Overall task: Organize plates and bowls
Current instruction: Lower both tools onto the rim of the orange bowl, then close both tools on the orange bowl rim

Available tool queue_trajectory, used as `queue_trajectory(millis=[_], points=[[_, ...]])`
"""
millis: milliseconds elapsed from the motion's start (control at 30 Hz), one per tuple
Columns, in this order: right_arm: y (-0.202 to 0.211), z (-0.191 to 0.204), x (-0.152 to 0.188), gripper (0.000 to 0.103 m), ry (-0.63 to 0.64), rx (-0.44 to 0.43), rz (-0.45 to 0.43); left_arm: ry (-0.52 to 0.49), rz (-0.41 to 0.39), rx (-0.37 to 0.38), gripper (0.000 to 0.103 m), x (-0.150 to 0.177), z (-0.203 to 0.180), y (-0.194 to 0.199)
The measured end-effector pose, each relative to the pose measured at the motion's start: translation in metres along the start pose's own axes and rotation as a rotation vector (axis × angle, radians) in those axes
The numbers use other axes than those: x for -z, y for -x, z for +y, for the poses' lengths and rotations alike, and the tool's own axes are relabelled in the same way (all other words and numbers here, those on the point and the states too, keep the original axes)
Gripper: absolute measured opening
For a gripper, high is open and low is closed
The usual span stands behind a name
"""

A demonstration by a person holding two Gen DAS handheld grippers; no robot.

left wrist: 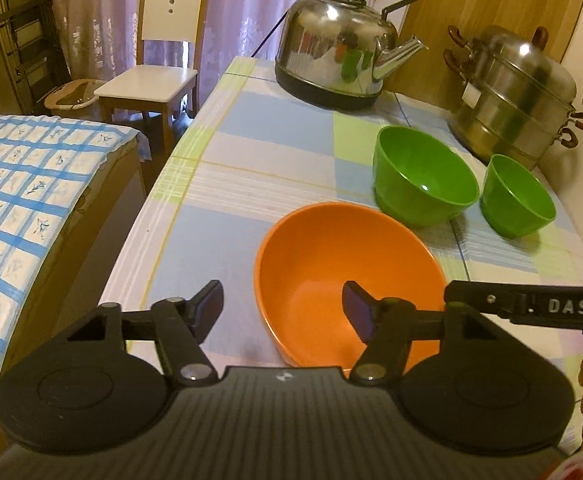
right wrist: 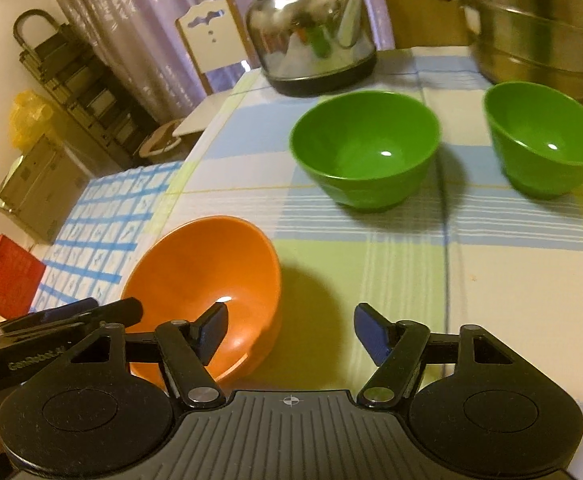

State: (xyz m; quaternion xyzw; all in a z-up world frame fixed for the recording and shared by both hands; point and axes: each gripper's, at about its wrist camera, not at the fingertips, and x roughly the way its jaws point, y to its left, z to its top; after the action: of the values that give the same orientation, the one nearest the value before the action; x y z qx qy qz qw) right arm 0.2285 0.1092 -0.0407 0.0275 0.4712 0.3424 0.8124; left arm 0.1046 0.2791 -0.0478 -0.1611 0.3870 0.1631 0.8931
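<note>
An orange bowl (left wrist: 331, 264) (right wrist: 195, 264) sits near the front of the checked table (left wrist: 251, 152). My left gripper (left wrist: 283, 306) is open and straddles the bowl's left rim, with one finger inside and one outside; the pads do not press. My right gripper (right wrist: 291, 330) is open astride the bowl's right rim in the same way. Behind the orange bowl stand a large green bowl (left wrist: 423, 176) (right wrist: 365, 148) and a smaller green bowl (left wrist: 517, 196) (right wrist: 545, 136), both upright and empty.
A steel kettle (left wrist: 335, 40) (right wrist: 311, 36) and a stacked steel steamer pot (left wrist: 519, 96) (right wrist: 539, 20) stand at the table's back. Left of the table are a white chair (left wrist: 159, 60), a surface under blue checked cloth (left wrist: 19, 200) and a red bag (right wrist: 3, 276).
</note>
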Motion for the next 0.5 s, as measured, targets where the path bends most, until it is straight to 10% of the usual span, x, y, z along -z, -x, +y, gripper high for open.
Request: queue_trajectory(millis=[500], points=[[-0.042, 0.010, -0.008, 0.021, 0.038, 0.006, 0.089, 0.012, 0.047, -0.003, 0.029, -0.001, 0.015, -0.021]])
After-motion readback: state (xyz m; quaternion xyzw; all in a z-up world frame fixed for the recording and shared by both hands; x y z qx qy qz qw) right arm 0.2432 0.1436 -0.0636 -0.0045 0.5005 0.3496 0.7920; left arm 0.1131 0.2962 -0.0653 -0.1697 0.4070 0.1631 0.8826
